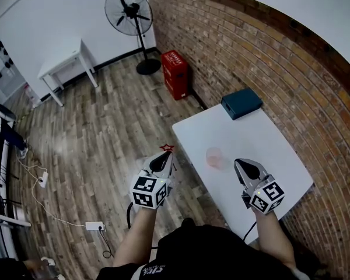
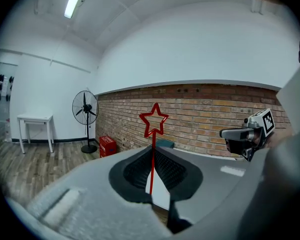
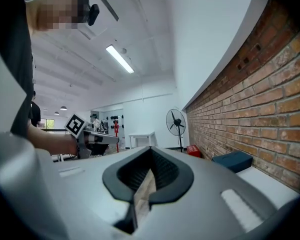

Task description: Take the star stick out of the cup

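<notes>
Left gripper (image 1: pixel 164 156) clenched on the red star stick (image 2: pixel 153 129), star end up, out past the table's (image 1: pixel 274 156) left edge over the wood floor (image 1: pixel 93 144), clear of the pink cup (image 1: pixel 214 157) standing near that edge; right gripper (image 1: pixel 239 163) closed, empty, above the table.

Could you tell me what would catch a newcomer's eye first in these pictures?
The red star stick stands out first, pinched in the left gripper, out past the edge of the white table above the wood floor. A pale pink cup stands on that table, no stick in it, near the shut, empty right gripper.
</notes>
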